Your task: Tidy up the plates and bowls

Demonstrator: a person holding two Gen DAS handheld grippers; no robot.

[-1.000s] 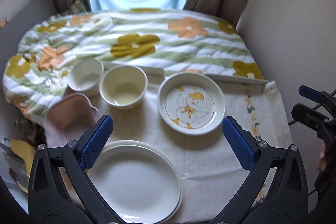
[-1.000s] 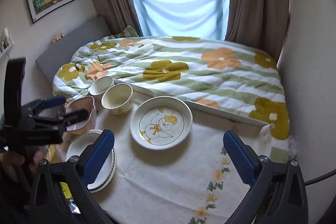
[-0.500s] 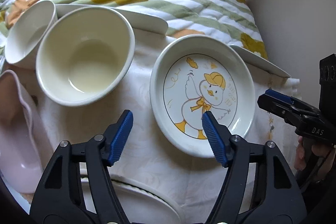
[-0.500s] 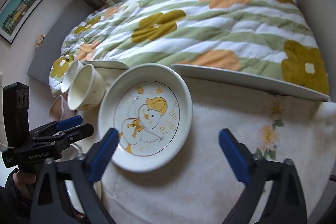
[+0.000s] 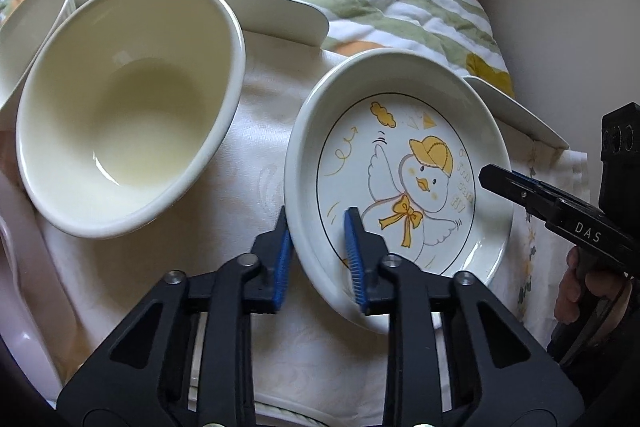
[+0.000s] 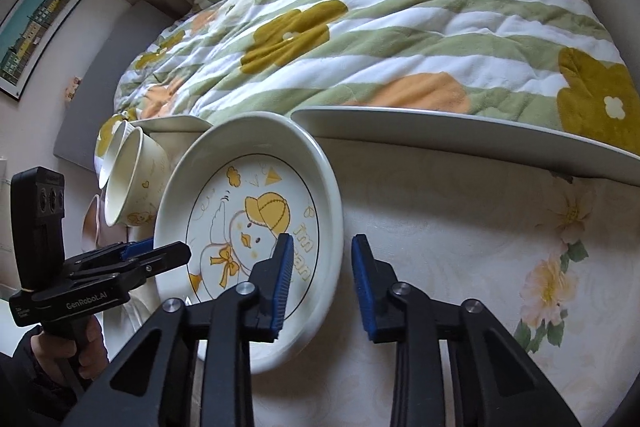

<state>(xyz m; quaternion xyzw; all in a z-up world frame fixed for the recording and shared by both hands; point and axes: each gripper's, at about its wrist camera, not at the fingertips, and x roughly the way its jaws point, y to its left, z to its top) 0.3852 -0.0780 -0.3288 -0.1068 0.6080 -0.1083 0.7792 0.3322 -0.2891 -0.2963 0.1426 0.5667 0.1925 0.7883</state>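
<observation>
A white deep plate with a yellow duck drawing lies on the cloth-covered table; it also shows in the right wrist view. My left gripper straddles its near-left rim, one blue pad outside and one inside, with a gap left on the outer side. My right gripper straddles its right rim the same way, jaws narrowed but with a gap on the outer side. A cream bowl stands left of the plate. A white cup stands behind the bowl.
A pink dish lies at the left edge. A stack of white plates peeks out under my left gripper. The table's white raised rim borders a flowered quilt behind. A wall stands at the right.
Both grippers have moved in onto the duck plate and narrowed their jaws around its rim, the left from the left side, the right from the right side.
</observation>
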